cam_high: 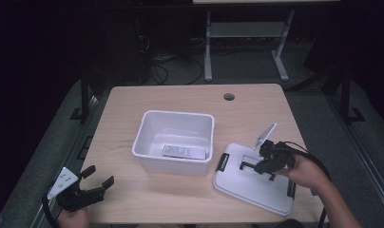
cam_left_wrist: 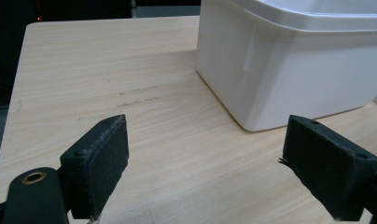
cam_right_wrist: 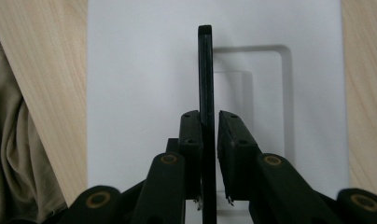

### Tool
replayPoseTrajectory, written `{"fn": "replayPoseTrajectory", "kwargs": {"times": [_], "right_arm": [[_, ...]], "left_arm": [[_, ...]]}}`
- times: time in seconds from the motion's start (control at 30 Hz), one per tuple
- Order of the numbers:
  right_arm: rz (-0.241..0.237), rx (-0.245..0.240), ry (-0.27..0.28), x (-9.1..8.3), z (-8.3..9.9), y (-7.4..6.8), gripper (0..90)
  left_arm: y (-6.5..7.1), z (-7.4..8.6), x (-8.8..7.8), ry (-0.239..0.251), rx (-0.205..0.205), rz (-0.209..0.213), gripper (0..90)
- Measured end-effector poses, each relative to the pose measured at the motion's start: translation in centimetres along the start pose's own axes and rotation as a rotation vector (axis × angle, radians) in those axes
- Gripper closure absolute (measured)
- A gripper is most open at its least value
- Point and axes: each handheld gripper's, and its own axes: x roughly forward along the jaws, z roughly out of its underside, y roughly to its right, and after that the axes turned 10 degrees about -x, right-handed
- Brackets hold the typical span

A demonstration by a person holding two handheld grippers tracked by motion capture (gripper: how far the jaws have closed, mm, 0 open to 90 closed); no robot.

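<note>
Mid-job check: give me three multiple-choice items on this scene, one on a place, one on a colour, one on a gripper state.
1. Where does the lid lie?
A. on the bin
B. on the table, right of the bin
C. on the floor

2. What colour is the bin?
A. white
B. blue
C. black

3. The right gripper is
A. open over the bin
B. shut on the lid's handle
C. open and idle

Answers: 1 B, it lies flat beside the bin; 2 A, its walls are white; 3 B, the jaws pinch the black handle.

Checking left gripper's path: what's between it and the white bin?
Only bare wooden table between the open left gripper and the white bin, seen in the left gripper view.
</note>
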Motion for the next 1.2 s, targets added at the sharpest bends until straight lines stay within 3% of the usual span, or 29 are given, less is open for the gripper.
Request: {"fn": "replayPoseTrajectory", "kwargs": {"times": [0.8, 1.2], "right_arm": [[0.002, -0.012, 0.001, -0.3, 0.1, 0.4, 84.3], [0.024, -0.015, 0.013, -2.1, 0.2, 0.4, 84.5]], "left_arm": [[0.0, 0.0, 0.0, -0.001, -0.001, 0.002, 13.5], [0.0, 0.0, 0.0, 0.002, -0.002, 0.003, 13.5]]}}
